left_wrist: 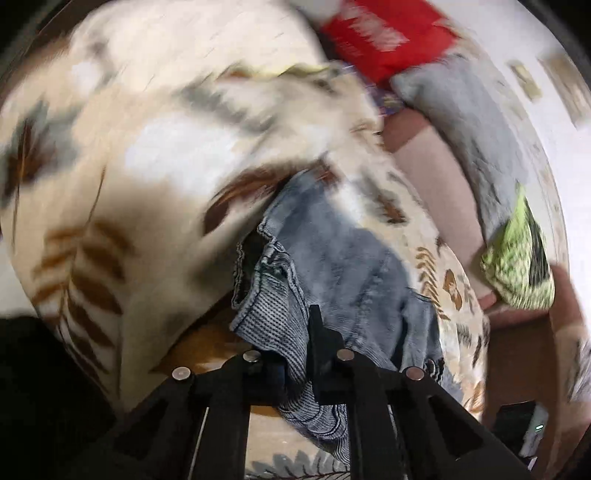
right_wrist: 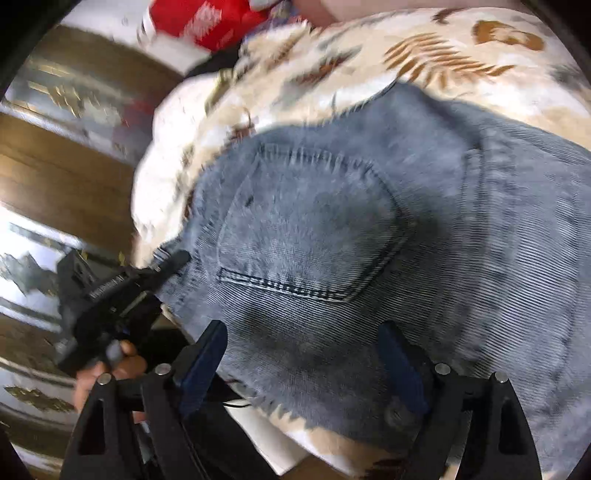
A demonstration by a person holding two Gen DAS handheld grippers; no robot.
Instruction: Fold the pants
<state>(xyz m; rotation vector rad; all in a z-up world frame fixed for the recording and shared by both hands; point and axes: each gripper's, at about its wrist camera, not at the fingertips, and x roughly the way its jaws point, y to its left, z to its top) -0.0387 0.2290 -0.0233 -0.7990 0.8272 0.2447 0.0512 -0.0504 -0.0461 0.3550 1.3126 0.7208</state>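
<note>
The blue denim pants (right_wrist: 369, 229) lie on a cream leaf-print blanket (right_wrist: 424, 55), back pocket up. In the left wrist view my left gripper (left_wrist: 295, 354) is shut on a bunched edge of the pants (left_wrist: 332, 266). The right wrist view shows that same left gripper (right_wrist: 173, 264) pinching the pants' left edge, a hand behind it. My right gripper (right_wrist: 306, 354) is open, its blue-padded fingers (right_wrist: 207, 350) spread over the near part of the pants, holding nothing. Both views are blurred by motion.
A red and white package (left_wrist: 384, 33) lies at the far side, next to a grey cloth (left_wrist: 461, 122) and a green patterned cloth (left_wrist: 517, 266). The blanket (left_wrist: 147, 147) covers the bed. A wooden floor and patterned rug (right_wrist: 55, 166) lie beyond the bed's left edge.
</note>
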